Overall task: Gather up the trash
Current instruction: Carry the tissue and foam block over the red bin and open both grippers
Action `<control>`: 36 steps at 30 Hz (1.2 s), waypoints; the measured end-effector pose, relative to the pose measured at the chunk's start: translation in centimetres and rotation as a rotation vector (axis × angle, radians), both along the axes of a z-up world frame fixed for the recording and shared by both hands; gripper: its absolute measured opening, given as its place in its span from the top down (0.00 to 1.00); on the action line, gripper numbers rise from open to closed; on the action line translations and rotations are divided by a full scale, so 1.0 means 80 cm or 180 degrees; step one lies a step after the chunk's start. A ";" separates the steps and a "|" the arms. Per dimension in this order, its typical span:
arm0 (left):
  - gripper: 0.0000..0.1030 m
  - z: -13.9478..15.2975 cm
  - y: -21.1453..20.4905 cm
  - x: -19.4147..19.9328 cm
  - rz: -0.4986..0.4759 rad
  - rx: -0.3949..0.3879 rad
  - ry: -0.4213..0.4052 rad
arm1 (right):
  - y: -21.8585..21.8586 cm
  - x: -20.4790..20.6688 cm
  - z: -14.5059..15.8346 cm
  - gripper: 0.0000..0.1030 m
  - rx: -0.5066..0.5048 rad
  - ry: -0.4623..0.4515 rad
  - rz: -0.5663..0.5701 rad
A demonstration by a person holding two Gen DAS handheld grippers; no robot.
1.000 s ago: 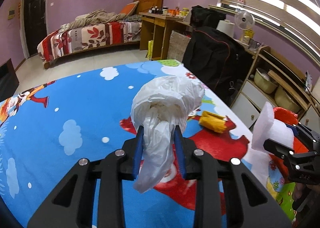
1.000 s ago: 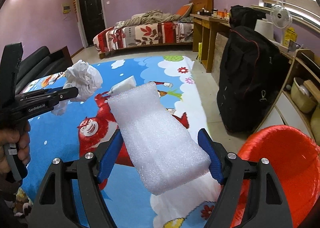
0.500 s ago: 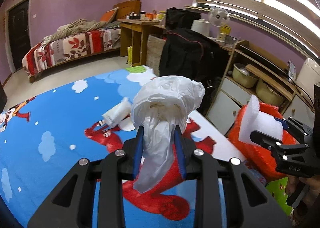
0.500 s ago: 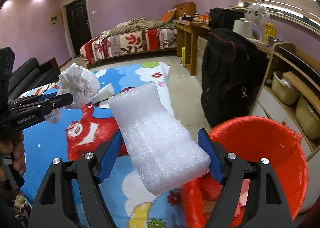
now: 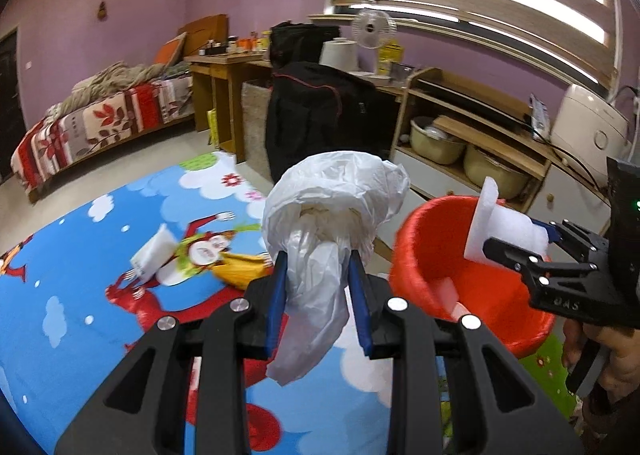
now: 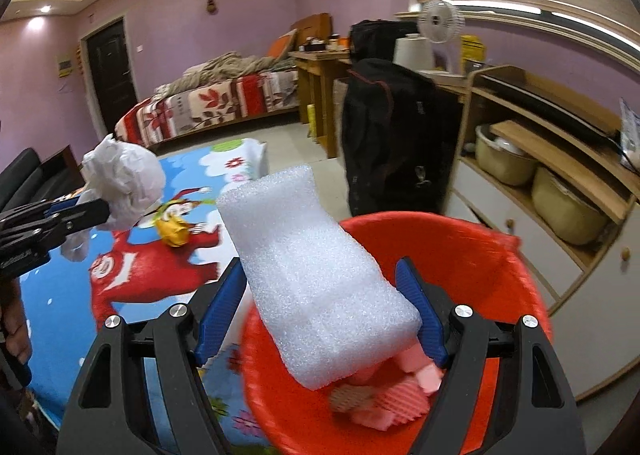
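Note:
My left gripper (image 5: 316, 267) is shut on a crumpled white plastic bag (image 5: 336, 191), held above the cartoon play mat (image 5: 80, 275). My right gripper (image 6: 320, 269) grips a white foam block (image 6: 316, 275) across its width, over the near rim of a red basket (image 6: 480, 255). Several pink and brown scraps (image 6: 384, 403) lie in the basket. In the left wrist view the basket (image 5: 424, 239) is at the right, with the right gripper (image 5: 516, 251) and foam (image 5: 492, 223) over it. The bag (image 6: 124, 183) and left gripper (image 6: 92, 211) show left in the right wrist view. A yellow wrapper (image 6: 174, 233) and a white foam piece (image 5: 154, 255) lie on the mat.
A large black bag (image 5: 320, 123) stands on the floor beyond the mat. A wooden shelf unit (image 6: 560, 159) with pots runs along the right wall behind the basket. A desk (image 5: 224, 71) and a bed (image 5: 100, 115) are at the far side.
Both grippers swung right with their loads. The red basket came into view and now sits under the foam block; the bag has moved closer to it.

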State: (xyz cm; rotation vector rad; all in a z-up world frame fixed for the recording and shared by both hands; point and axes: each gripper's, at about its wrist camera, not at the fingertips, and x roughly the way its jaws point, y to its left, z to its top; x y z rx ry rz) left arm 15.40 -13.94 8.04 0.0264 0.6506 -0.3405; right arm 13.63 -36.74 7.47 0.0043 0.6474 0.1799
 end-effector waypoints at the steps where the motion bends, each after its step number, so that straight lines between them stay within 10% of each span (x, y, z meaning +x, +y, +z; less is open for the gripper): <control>1: 0.72 0.001 -0.009 -0.001 -0.0037 0.0013 -0.0013 | -0.006 -0.001 0.000 0.29 -0.0001 -0.0007 -0.0031; 36: 0.70 -0.009 -0.168 0.008 -0.0783 0.0046 0.0141 | -0.127 -0.023 0.004 0.24 0.0143 -0.0132 -0.0666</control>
